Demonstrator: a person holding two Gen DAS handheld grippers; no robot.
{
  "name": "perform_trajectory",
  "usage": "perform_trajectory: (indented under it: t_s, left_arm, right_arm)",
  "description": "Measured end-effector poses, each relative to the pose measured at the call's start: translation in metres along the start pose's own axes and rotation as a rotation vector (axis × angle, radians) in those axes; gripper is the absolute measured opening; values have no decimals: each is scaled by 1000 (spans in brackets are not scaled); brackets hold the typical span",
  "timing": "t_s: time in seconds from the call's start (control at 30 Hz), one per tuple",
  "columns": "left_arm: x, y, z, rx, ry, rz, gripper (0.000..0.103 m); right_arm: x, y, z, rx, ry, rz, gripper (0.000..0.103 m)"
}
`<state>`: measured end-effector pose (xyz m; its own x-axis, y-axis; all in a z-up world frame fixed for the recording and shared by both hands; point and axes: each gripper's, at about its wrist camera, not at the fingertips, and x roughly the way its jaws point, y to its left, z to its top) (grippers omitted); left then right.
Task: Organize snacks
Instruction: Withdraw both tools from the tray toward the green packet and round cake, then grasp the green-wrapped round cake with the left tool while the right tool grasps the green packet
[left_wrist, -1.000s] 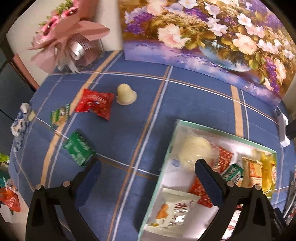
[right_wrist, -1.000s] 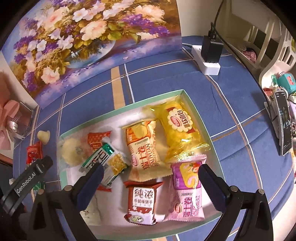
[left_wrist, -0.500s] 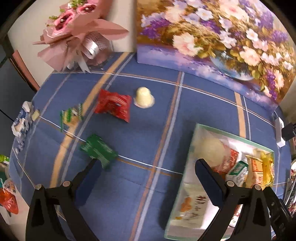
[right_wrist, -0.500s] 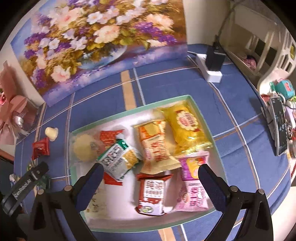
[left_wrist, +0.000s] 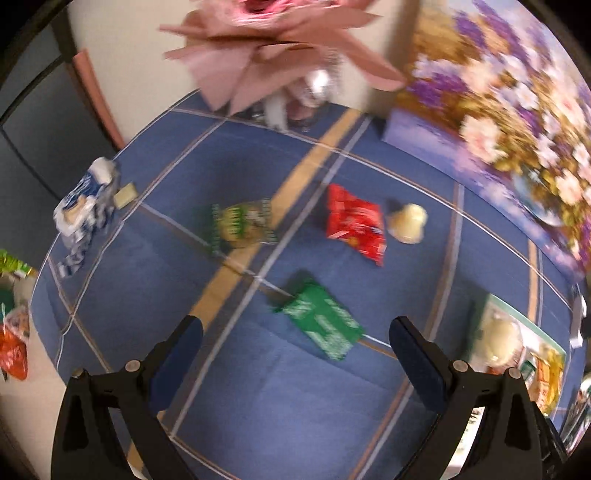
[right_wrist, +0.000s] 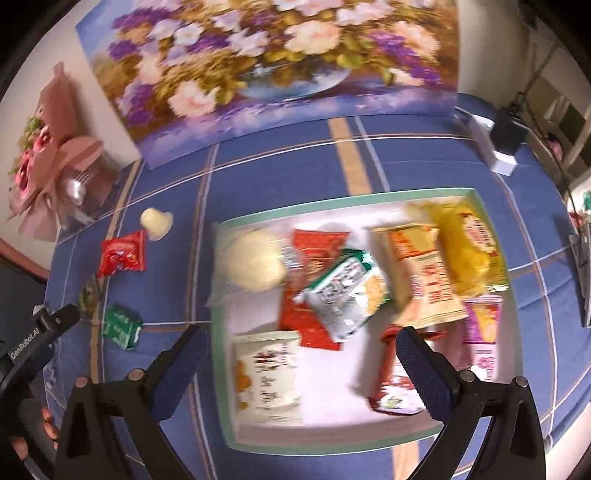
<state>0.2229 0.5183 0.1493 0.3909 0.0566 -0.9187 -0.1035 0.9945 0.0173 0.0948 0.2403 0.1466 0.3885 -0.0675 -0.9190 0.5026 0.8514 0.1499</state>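
Observation:
My left gripper is open and empty, hovering just short of a green snack packet on the blue cloth. Beyond it lie a red packet, a pale jelly cup and a green-yellow packet. In the right wrist view my right gripper is open and empty over the green-rimmed white tray, which holds several snack packets. The green packet, red packet and jelly cup lie left of the tray. The left gripper's body shows at the left edge.
A flower painting stands at the back of the table, with a pink bouquet to its left. A blue-white packet lies near the table's left edge. A white power strip with a black plug sits at the back right.
The left gripper has swung left, away from the tray, and now frames the green packet. The right gripper has drifted left over the tray. Both stay open.

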Motion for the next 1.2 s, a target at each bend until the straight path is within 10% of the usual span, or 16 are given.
perform_trajectory:
  t_s: [0.6,1.2]
  left_arm:
    - [69,28,6,-35,163,-37,101]
    - [81,38,41,94,88,-64,101]
  right_arm:
    - [46,106,-21,-199,66,114,103]
    - [86,158,-20,-340,78,102,103]
